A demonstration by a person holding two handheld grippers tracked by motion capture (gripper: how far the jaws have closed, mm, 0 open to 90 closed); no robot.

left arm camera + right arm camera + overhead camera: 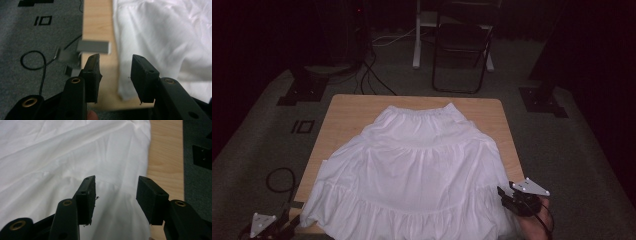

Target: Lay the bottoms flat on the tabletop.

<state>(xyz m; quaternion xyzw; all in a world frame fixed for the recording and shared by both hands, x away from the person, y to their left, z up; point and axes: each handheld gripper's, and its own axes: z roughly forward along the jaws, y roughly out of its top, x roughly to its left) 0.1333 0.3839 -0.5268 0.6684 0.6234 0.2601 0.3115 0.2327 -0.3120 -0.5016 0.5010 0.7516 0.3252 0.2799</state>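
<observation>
Lying spread flat over most of one wooden table, one white skirt sits between two grippers, left gripper and right gripper, both wide open and holding nothing.

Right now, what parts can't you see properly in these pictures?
- Skirt hem: the high view's bottom edge cuts it off.
- Table top under the skirt: covered by the cloth.
- Left gripper: partly cut by the high view's bottom edge, dim.
- Chair top: cut by the high view's top edge, very dark.
</observation>
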